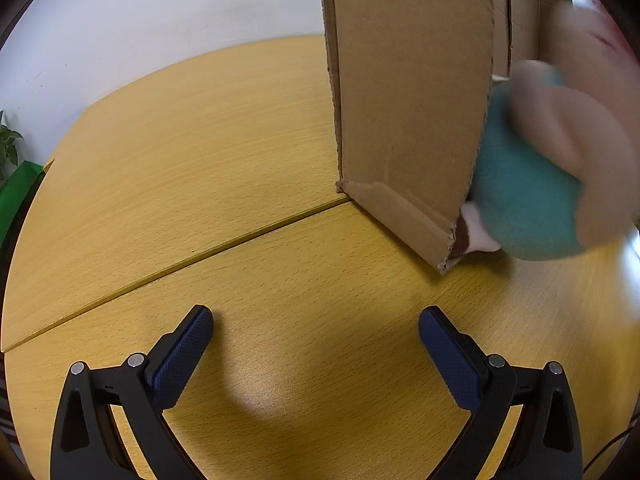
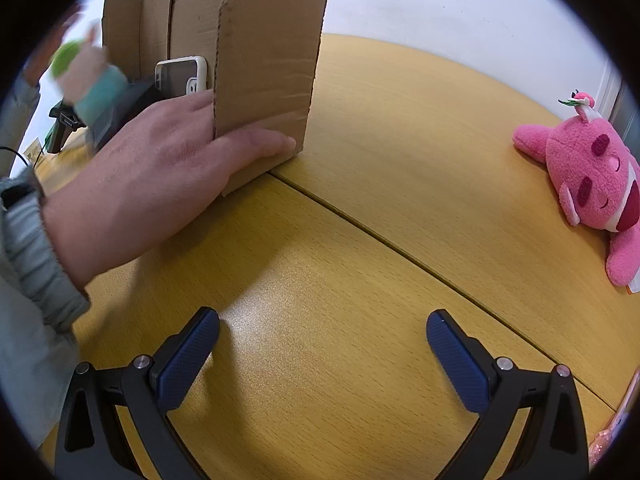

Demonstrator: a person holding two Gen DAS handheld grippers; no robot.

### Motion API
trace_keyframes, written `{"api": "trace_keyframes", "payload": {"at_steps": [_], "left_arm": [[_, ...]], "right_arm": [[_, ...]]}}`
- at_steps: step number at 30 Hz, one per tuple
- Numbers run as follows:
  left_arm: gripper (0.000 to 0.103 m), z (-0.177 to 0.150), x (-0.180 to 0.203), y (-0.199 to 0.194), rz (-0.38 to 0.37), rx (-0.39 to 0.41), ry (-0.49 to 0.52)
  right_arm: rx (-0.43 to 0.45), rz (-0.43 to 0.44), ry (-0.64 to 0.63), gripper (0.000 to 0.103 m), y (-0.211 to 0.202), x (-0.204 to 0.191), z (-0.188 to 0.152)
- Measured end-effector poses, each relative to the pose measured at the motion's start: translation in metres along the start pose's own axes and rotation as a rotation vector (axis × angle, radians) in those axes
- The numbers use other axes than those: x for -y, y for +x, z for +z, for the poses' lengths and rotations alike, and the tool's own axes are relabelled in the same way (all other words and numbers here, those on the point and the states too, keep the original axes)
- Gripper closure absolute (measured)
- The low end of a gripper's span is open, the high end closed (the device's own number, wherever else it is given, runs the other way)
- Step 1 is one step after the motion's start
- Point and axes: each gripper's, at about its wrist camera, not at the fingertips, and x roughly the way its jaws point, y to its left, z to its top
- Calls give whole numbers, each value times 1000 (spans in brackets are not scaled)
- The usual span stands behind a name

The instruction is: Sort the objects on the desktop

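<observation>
1. The pink plush toy (image 2: 592,184) lies on its side at the table's far right, well apart from the cardboard box (image 2: 264,60); it has darker pink patches and a small green sprig on top.
2. A blurred teal plush (image 1: 524,196) sits against the box's open side.
3. A bare hand (image 2: 160,176) rests on the box's lower corner.
4. The left gripper (image 1: 316,332) and right gripper (image 2: 323,334) both hang with jaws spread wide, holding nothing.
5. The table (image 2: 360,280) is yellow wood grain with a seam; a white wall (image 1: 160,20) stands behind.

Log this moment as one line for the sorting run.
left gripper: open, empty | right gripper: open, empty | bare hand: on cardboard box | pink plush: lying on table
</observation>
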Motion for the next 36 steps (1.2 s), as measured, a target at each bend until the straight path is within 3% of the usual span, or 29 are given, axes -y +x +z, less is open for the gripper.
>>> {"api": "trace_keyframes", "payload": {"at_steps": [36], "left_arm": [[0,8,-12,-3,2,1,0]], "right_arm": [[-2,1,-2,0,-3,-1,0]]}}
